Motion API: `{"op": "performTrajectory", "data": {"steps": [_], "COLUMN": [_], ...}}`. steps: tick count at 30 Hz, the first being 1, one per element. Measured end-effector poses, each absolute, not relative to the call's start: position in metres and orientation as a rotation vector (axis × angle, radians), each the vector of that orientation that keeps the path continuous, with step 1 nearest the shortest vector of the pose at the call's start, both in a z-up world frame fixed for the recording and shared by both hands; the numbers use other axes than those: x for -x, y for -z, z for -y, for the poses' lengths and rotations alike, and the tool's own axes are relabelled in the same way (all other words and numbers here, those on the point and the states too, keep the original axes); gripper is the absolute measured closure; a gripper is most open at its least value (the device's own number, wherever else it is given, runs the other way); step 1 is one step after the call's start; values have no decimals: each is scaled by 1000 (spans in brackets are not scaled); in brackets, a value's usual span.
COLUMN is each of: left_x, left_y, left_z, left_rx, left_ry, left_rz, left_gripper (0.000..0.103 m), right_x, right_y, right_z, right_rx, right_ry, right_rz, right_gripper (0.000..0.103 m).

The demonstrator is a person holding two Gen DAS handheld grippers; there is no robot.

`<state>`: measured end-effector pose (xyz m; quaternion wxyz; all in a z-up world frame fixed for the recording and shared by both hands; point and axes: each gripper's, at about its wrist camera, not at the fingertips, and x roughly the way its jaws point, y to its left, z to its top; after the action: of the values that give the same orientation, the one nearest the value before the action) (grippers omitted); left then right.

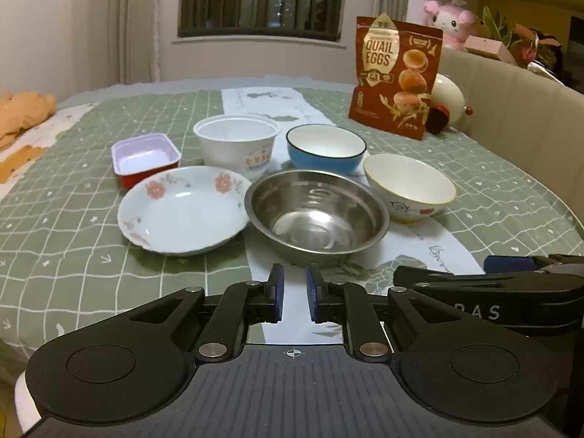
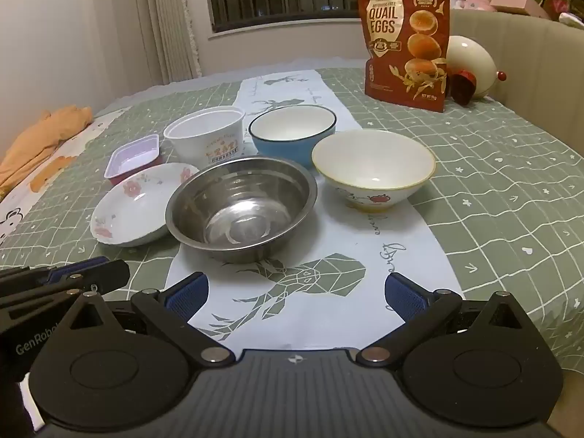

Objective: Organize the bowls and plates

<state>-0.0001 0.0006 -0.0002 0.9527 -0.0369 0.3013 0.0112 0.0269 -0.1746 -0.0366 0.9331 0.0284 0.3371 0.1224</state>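
Note:
Six dishes stand together on the green checked cloth (image 1: 73,219). In front are a flowered plate (image 1: 182,211), a steel bowl (image 1: 317,215) and a cream bowl (image 1: 408,186). Behind them are a red tray (image 1: 145,157), a white plastic tub (image 1: 236,142) and a blue bowl (image 1: 326,148). My left gripper (image 1: 295,273) hovers just short of the steel bowl, its pads nearly together with nothing between them. My right gripper (image 2: 295,284) stands wide open and empty, in front of the steel bowl (image 2: 241,204) and the cream bowl (image 2: 372,171).
A red quail-egg bag (image 1: 396,73) stands at the back right beside an egg-shaped ornament (image 1: 447,98). A beige padded back (image 1: 511,116) runs along the right edge. An orange cloth (image 1: 22,113) lies at the far left.

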Motion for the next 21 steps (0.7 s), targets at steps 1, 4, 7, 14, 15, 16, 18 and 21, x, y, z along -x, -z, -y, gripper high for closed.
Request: {"op": "performTrajectory", "data": {"steps": [1, 4, 7, 14, 15, 16, 18, 21], "left_x": [0, 2, 1, -3, -3, -3, -3, -4], "left_y": [1, 8, 7, 4, 4, 4, 4, 5], "left_z": [-1, -2, 2, -2, -3, -4, -5, -5], "left_rx": [78, 94, 86, 106, 109, 112, 119, 125], "left_ry": [-23, -26, -22, 1, 0, -2, -7, -14], "left_rz": [-614, -622, -638, -658, -659, -659, -659, -662], "left_gripper": [87, 87, 87, 87, 87, 87, 87, 87], "right_x": [-26, -28, -27, -30, -30, -30, -30, -31], "right_y": [37, 41, 43, 40, 41, 40, 41, 43], "right_z": [175, 175, 168, 171, 171, 171, 171, 172], "right_rx": [-56, -49, -24, -38, -38, -38, -41, -47], "right_ry": [-249, -242, -233, -237, -237, -237, -237, -236], "right_rz": [-692, -710, -701, -716, -715, -715, -715, -721], "right_gripper": [0, 0, 0, 0, 0, 0, 0, 0]}}
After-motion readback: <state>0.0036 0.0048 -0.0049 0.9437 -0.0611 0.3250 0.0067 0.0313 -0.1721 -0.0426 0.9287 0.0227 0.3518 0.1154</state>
